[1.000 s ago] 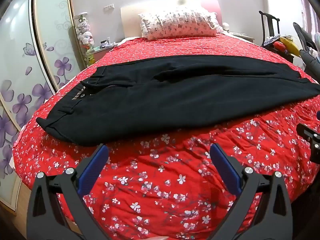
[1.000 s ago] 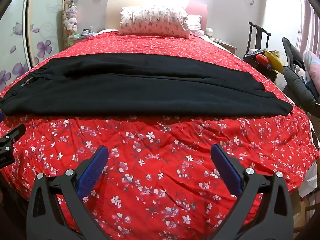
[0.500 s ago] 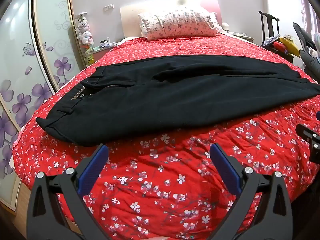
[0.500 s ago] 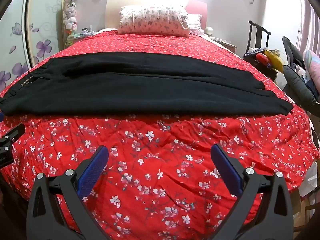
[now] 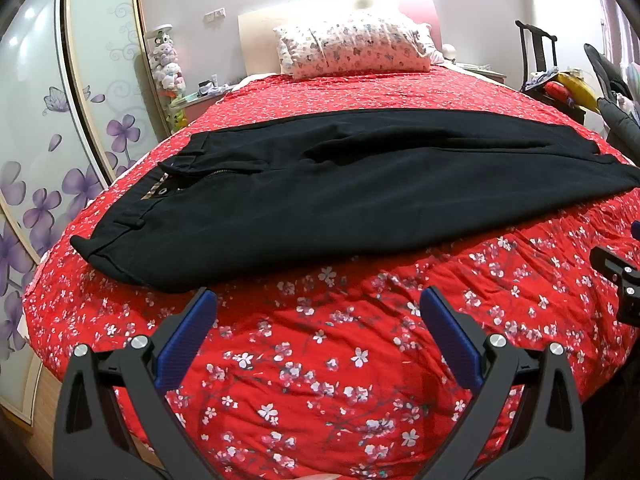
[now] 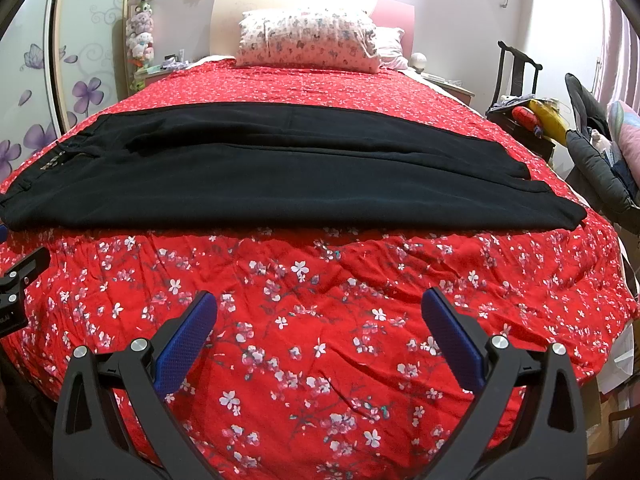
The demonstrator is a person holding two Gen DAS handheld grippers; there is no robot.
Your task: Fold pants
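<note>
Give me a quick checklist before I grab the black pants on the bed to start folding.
1. Left gripper open, empty: ok.
2. Right gripper open, empty: ok.
3. Black pants lie flat across the red floral bedspread, legs together: ok.
4. Waistband toward the left gripper, leg hems toward the right: ok.
5. Nothing lying on the pants: ok.
6. Grippers touching the fabric: not ok, both short of the near edge.

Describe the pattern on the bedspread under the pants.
The red bedspread carries white and pink blossom sprigs; clearest in the right wrist view.
</note>
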